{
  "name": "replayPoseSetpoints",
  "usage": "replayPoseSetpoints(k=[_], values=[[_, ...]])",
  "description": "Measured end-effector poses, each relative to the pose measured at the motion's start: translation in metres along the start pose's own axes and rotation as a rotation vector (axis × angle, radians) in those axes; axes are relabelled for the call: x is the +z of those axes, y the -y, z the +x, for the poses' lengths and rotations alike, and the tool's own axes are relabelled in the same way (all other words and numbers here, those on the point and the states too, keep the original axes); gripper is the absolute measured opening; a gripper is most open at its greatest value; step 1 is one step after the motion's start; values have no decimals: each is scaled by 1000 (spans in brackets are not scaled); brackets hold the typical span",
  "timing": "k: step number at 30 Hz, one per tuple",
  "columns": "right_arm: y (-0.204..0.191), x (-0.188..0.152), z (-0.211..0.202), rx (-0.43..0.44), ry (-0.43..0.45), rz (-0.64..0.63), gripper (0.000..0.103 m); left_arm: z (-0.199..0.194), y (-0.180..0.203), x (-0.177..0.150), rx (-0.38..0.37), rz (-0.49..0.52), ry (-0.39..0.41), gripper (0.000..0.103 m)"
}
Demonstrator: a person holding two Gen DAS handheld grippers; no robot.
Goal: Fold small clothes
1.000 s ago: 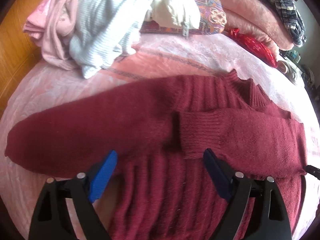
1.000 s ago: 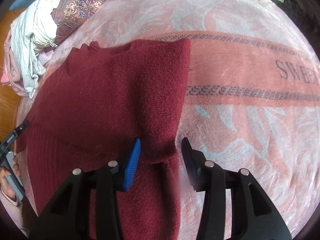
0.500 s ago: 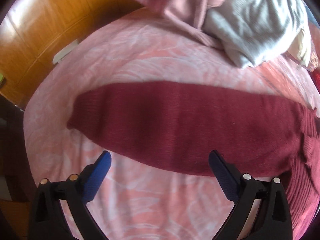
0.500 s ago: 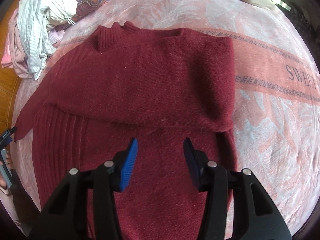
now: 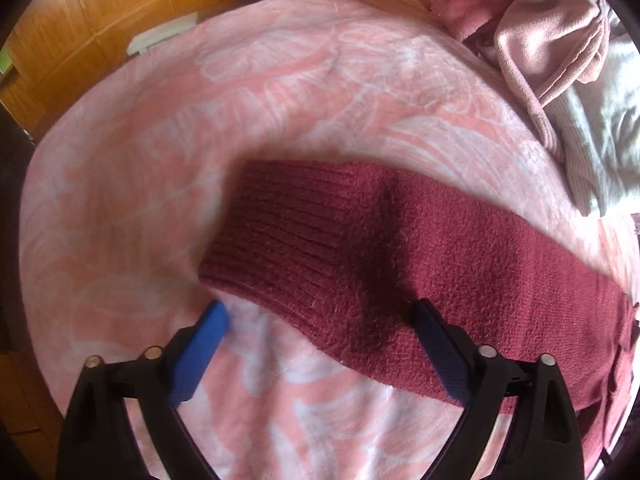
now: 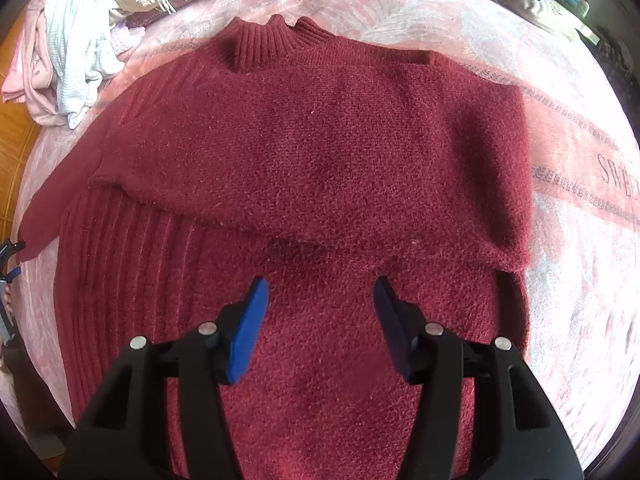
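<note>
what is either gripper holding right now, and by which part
Nothing is held. The left gripper stands open above the ribbed cuff of the dark red knitted sweater; the right gripper is open over its body.

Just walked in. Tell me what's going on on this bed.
A person with a gripper in each hand is folding a dark red sweater spread on a pink blanket. One sleeve is already folded across the chest; the other sleeve lies stretched out to the side. The left gripper hovers open at that sleeve's ribbed cuff, not gripping it yet. The right gripper hangs open over the sweater's body, its jaws having just widened, holding nothing. A heap of other clothes waits at the bed's edge.
</note>
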State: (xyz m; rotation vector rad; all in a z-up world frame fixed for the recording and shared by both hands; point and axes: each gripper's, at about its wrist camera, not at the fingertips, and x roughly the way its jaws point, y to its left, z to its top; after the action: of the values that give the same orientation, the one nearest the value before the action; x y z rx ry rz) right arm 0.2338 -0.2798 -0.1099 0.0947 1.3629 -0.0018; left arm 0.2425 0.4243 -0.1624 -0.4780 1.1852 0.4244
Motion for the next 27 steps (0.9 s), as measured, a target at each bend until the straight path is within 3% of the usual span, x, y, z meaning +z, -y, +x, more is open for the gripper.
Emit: replayPoseSetpoints(k=[2, 4, 6, 7, 11, 16, 27], values=[[0, -1, 4, 1, -11, 5, 55, 0, 3, 1, -27, 15, 5, 71], [1, -2, 6, 0, -16, 6, 55, -3, 10, 1, -42, 30, 14, 47], [3, -3, 5, 2, -15, 3, 55, -7, 19, 1, -43, 53, 27, 32], [4, -3, 5, 2, -13, 4, 55, -11, 23, 1, -54, 68, 41, 17], [13, -7, 2, 10, -5, 18, 56, -31, 38, -4, -97, 109, 122, 13], [25, -10, 2, 18, -9, 35, 57, -66, 64, -6, -209, 141, 211, 8], [55, -15, -9, 45, 12, 74, 57, -107, 205, -72, -331, 439, 240, 7]])
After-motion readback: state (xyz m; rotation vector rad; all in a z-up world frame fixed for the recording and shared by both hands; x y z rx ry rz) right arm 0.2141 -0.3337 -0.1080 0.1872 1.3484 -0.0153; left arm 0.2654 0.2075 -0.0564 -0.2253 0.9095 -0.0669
